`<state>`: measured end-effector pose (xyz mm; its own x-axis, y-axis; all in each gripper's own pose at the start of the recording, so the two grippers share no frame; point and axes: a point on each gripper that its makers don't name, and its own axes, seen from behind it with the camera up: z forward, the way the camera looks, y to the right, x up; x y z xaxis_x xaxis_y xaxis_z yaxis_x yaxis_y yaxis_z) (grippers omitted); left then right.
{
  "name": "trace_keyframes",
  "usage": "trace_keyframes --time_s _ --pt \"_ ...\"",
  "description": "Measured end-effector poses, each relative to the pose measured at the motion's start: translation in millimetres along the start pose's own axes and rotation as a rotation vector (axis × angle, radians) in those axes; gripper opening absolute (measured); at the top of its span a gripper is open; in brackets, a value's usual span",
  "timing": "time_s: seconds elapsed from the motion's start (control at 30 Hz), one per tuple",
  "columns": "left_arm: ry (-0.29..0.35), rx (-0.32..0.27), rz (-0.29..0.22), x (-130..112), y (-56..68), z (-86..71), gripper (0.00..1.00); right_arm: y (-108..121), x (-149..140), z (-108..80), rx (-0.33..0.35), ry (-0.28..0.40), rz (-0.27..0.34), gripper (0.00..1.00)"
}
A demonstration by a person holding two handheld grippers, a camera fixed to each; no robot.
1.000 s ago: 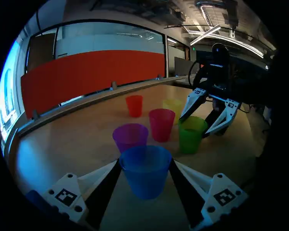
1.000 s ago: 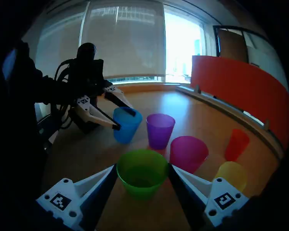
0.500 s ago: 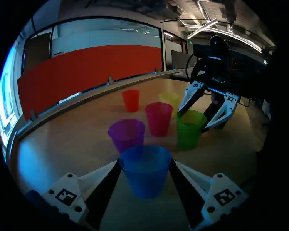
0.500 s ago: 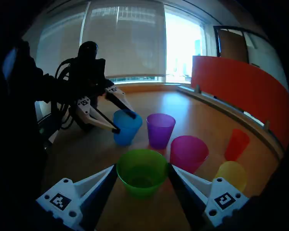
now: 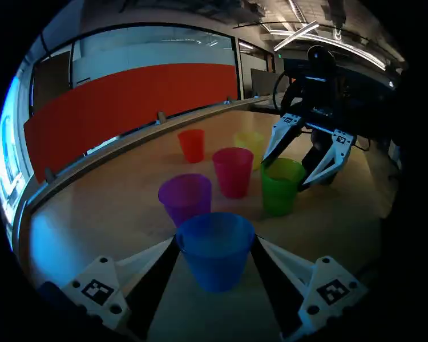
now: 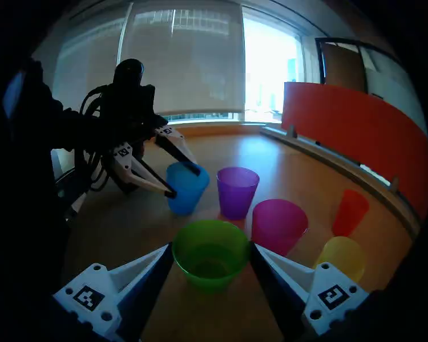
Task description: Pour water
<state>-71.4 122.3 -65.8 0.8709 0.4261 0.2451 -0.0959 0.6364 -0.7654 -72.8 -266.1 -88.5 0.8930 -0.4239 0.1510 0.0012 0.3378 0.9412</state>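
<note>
A blue cup [image 5: 215, 259] stands upright between my left gripper's [image 5: 215, 242] fingers, which are shut on its sides. Beyond it, a green cup [image 5: 279, 188] is held by my right gripper [image 5: 284, 172]. In the right gripper view the green cup [image 6: 210, 259] sits upright in my right gripper [image 6: 211, 248], both fingers pressed on it. Farther off, the left gripper [image 6: 183, 182] clasps the blue cup [image 6: 186, 191]. I cannot tell whether either cup holds water or rests on the wooden table [image 5: 100, 211].
Purple [image 5: 185, 196], pink [image 5: 232, 171], orange [image 5: 191, 145] and yellow [image 5: 249, 145] cups stand on the table between the two held cups. A red partition [image 5: 128, 108] runs along the table's far edge. A person's dark sleeve [image 6: 48, 131] is behind the left gripper.
In the left gripper view the loose cups and the right gripper have drifted slightly up and left. Both grips are unchanged, and the right gripper view barely differs.
</note>
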Motion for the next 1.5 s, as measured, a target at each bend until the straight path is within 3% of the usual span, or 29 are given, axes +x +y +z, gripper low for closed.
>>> trace_keyframes --time_s 0.4,1.5 --pt "-0.038 0.003 -0.012 -8.6 -1.2 0.6 0.88 -0.6 -1.4 -1.5 -0.004 0.001 -0.001 0.98" --pt "-0.110 0.008 0.040 -26.1 0.2 -5.6 0.89 3.8 -17.0 -21.3 -0.044 -0.032 0.017 1.00"
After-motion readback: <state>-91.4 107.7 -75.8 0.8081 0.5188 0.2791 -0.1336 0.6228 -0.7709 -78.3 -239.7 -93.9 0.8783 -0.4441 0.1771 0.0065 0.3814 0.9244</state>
